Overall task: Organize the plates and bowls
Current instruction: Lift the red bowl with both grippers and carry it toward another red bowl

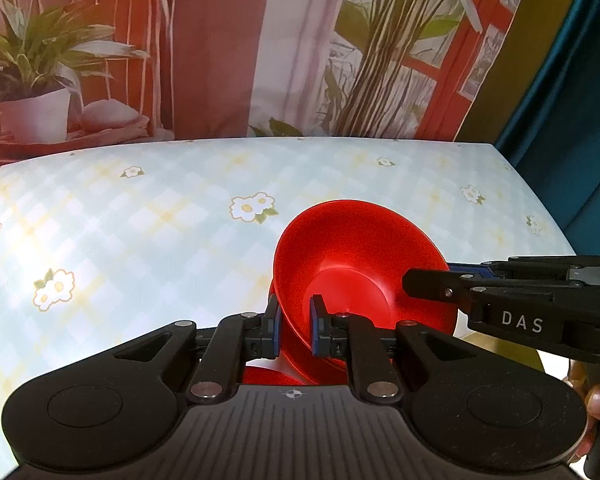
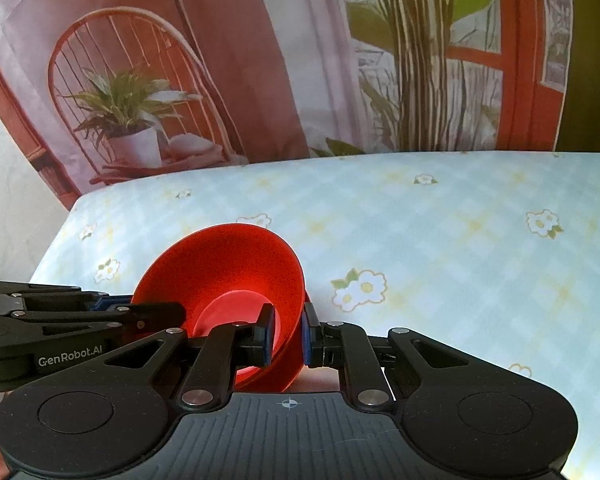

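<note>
Both grippers were clamped on one red bowl (image 1: 356,264) above a table (image 1: 140,216) covered in a pale checked cloth with daisy prints. The left gripper (image 1: 296,330) had its jaws closed on the bowl's near rim, one blue pad outside the wall and one inside. In the left wrist view the right gripper (image 1: 424,284) entered from the right side, its tip lying against the bowl's right rim. In the right wrist view the right gripper (image 2: 286,334) likewise pinched the rim of the bowl (image 2: 228,268) between its pads, one inside and one outside, while the left gripper (image 2: 156,314) reached in from the left side to the opposite rim. The bowl was tilted, its opening facing up and toward the cameras, and sat over the near part of the table, nearer the right edge than the left in the left wrist view. Whether its base touched the cloth could not be told. More red showed under the bowl behind the left gripper; what it belonged to could not be told. A printed backdrop (image 1: 204,48) of curtains, plants and a chair hung behind the far edge.
</note>
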`<action>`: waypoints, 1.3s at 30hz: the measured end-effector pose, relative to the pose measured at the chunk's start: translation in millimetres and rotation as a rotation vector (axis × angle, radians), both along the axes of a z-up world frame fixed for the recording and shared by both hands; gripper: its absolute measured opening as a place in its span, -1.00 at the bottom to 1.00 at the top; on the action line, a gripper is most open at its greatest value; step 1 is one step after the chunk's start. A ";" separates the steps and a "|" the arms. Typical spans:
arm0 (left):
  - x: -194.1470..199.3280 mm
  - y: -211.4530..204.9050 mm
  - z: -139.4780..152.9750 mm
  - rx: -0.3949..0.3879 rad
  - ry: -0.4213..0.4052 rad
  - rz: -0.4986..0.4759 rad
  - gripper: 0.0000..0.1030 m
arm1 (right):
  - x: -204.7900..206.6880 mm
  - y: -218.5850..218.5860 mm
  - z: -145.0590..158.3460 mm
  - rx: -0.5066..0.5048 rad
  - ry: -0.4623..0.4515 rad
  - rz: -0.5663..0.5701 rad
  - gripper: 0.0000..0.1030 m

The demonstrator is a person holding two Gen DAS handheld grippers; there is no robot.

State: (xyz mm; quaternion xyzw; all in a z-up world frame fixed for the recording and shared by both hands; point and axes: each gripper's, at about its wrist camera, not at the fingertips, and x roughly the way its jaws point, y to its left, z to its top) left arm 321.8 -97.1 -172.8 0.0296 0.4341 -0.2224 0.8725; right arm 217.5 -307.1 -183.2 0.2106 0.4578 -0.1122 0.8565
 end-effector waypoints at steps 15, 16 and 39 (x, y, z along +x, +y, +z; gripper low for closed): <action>1.0 0.3 1.0 0.002 0.003 0.001 -0.72 | 1.2 0.5 0.1 -0.011 0.006 0.005 -0.71; 0.8 0.3 1.3 0.002 0.003 0.003 -0.72 | 1.2 0.6 0.2 -0.011 0.006 0.005 -0.69; -14.6 21.2 21.7 -0.025 -0.031 0.021 -0.70 | -13.1 8.7 22.5 -0.038 -0.034 -0.018 -0.55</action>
